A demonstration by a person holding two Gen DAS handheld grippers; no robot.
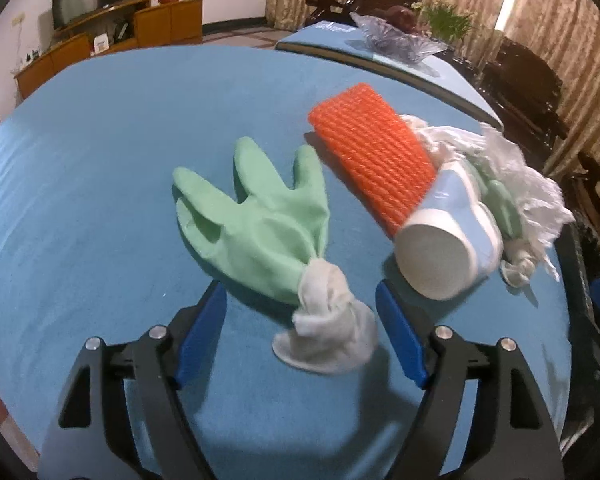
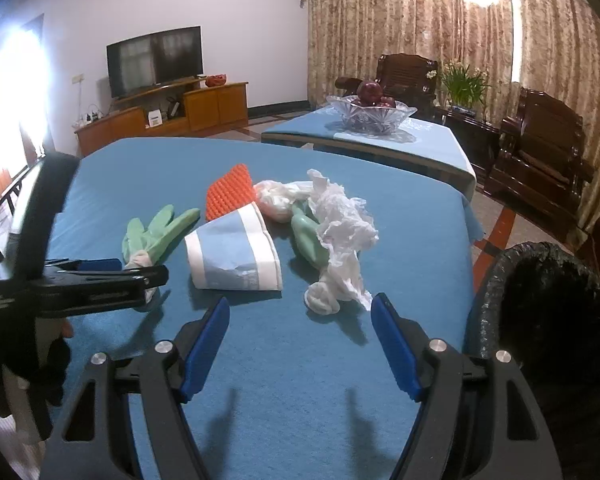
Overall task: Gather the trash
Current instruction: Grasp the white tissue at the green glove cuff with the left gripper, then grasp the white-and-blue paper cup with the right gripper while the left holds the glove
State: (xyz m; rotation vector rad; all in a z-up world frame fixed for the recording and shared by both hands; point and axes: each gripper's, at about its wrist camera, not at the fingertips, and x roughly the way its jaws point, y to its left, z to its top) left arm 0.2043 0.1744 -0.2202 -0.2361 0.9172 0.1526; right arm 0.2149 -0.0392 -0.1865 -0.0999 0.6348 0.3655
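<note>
A green glove with a knotted white cuff lies on the blue table; it also shows in the right wrist view. My left gripper is open, its jaws on either side of the cuff, not closed on it. Beside it lie an orange foam net, a blue-and-white paper cup on its side, a second green glove and crumpled white tissue. My right gripper is open and empty, short of the tissue.
A bin with a black liner stands at the table's right edge. A second table behind holds a glass bowl of fruit. Dark wooden chairs, a TV cabinet and curtains stand beyond.
</note>
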